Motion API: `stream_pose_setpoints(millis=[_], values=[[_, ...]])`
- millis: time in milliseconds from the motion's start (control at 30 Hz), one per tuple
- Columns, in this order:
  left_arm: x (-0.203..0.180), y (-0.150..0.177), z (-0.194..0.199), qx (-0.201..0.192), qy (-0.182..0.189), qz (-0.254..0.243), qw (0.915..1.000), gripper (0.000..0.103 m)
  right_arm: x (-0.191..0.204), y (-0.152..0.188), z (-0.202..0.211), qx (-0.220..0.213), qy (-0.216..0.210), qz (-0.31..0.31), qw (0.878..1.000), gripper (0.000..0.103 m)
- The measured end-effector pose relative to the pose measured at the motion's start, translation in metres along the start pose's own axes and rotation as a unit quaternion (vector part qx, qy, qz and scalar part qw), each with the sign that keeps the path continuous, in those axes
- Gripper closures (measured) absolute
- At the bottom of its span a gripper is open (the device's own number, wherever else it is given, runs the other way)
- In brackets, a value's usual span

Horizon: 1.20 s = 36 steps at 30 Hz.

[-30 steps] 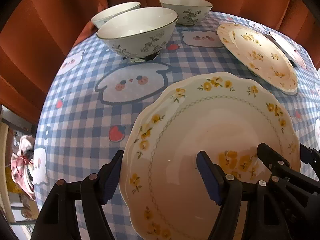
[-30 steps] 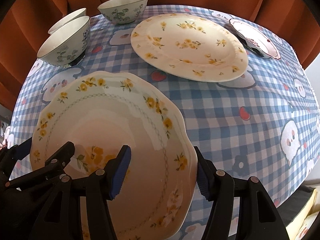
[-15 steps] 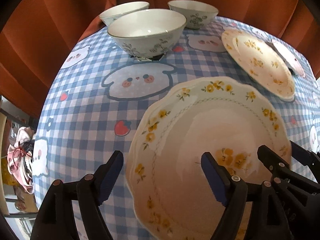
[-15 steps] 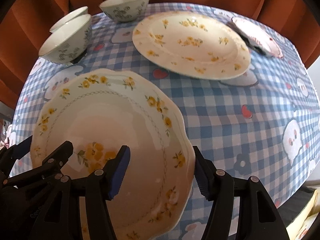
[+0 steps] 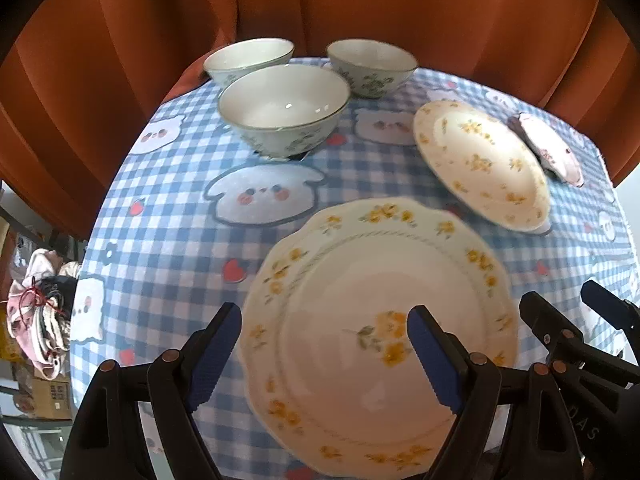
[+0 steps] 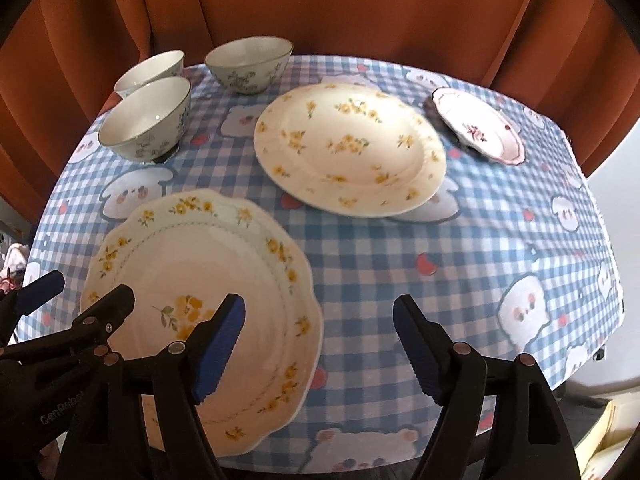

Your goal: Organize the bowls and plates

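A scalloped plate with yellow flowers (image 5: 376,328) (image 6: 200,304) lies on the checked tablecloth close in front of both grippers. My left gripper (image 5: 324,354) is open and hangs over the plate's left edge. My right gripper (image 6: 318,344) is open over its right edge. A second, larger yellow-flower plate (image 5: 480,164) (image 6: 348,148) lies beyond it. A small pink-rimmed plate (image 5: 552,148) (image 6: 478,124) lies at the far right. Three floral bowls stand at the far left: a near one (image 5: 284,108) (image 6: 146,120), one behind it (image 5: 248,58) (image 6: 150,70) and one to the right (image 5: 370,66) (image 6: 250,62).
The round table (image 6: 460,248) with the blue checked cloth is backed by an orange curtain (image 6: 360,4). Bare cloth lies to the right of the near plate. A pile of clutter (image 5: 40,312) sits on the floor off the table's left edge.
Both grippers have drawn back and up from the near plate, staying open. The plate stays on the cloth and more of the table shows.
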<state>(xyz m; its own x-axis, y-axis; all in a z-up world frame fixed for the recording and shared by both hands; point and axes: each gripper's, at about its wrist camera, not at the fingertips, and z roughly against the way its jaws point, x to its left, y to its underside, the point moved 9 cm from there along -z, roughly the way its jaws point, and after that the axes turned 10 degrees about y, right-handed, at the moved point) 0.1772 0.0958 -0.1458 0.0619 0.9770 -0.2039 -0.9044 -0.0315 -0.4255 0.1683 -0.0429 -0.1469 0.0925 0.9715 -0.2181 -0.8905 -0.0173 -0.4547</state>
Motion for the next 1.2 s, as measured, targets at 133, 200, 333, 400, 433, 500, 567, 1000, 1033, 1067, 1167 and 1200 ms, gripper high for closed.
stream_pose_setpoints(millis=[133, 200, 333, 400, 433, 500, 567, 1000, 1033, 1067, 1167, 1200], values=[[-0.015, -0.009, -0.001, -0.011, 0.000, -0.002, 0.9999, 0.017, -0.016, -0.009, 0.000, -0.008, 0.000, 0.002, 1.000, 0.024], [-0.024, -0.016, -0.003, -0.017, 0.000, 0.000, 0.9999, 0.017, -0.026, -0.015, -0.002, -0.012, -0.004, 0.001, 1.000, 0.024], [-0.040, -0.031, -0.009, -0.024, -0.010, 0.004, 0.9997, 0.017, -0.042, -0.028, -0.008, -0.023, -0.012, 0.002, 1.000, 0.024], [-0.050, -0.041, -0.011, -0.027, -0.013, 0.006, 0.9995, 0.017, -0.052, -0.037, -0.014, -0.024, -0.020, -0.002, 1.000, 0.023], [-0.053, -0.045, -0.011, -0.030, -0.015, 0.006, 0.9994, 0.017, -0.055, -0.040, -0.015, -0.025, -0.023, -0.004, 0.999, 0.023], [-0.062, -0.057, -0.014, -0.036, -0.020, 0.003, 0.9991, 0.017, -0.064, -0.051, -0.019, -0.031, -0.028, -0.007, 0.999, 0.023], [-0.070, -0.068, -0.017, -0.043, -0.027, 0.002, 0.9987, 0.017, -0.073, -0.062, -0.024, -0.034, -0.033, -0.008, 0.999, 0.023], [-0.102, -0.126, -0.054, -0.065, -0.049, 0.017, 0.9965, 0.016, -0.113, -0.122, -0.074, -0.033, -0.057, -0.003, 0.998, 0.019], [-0.103, -0.130, -0.059, -0.064, -0.051, 0.017, 0.9965, 0.016, -0.115, -0.127, -0.080, -0.034, -0.057, -0.003, 0.998, 0.018], [-0.104, -0.132, -0.063, -0.063, -0.053, 0.017, 0.9964, 0.016, -0.117, -0.131, -0.087, -0.035, -0.056, -0.004, 0.998, 0.017], [-0.101, -0.139, -0.084, -0.055, -0.062, 0.022, 0.9963, 0.016, -0.118, -0.139, -0.105, -0.030, -0.054, -0.007, 0.998, 0.017], [-0.100, -0.140, -0.089, -0.052, -0.064, 0.023, 0.9963, 0.016, -0.117, -0.142, -0.112, -0.027, -0.054, -0.009, 0.998, 0.017]])
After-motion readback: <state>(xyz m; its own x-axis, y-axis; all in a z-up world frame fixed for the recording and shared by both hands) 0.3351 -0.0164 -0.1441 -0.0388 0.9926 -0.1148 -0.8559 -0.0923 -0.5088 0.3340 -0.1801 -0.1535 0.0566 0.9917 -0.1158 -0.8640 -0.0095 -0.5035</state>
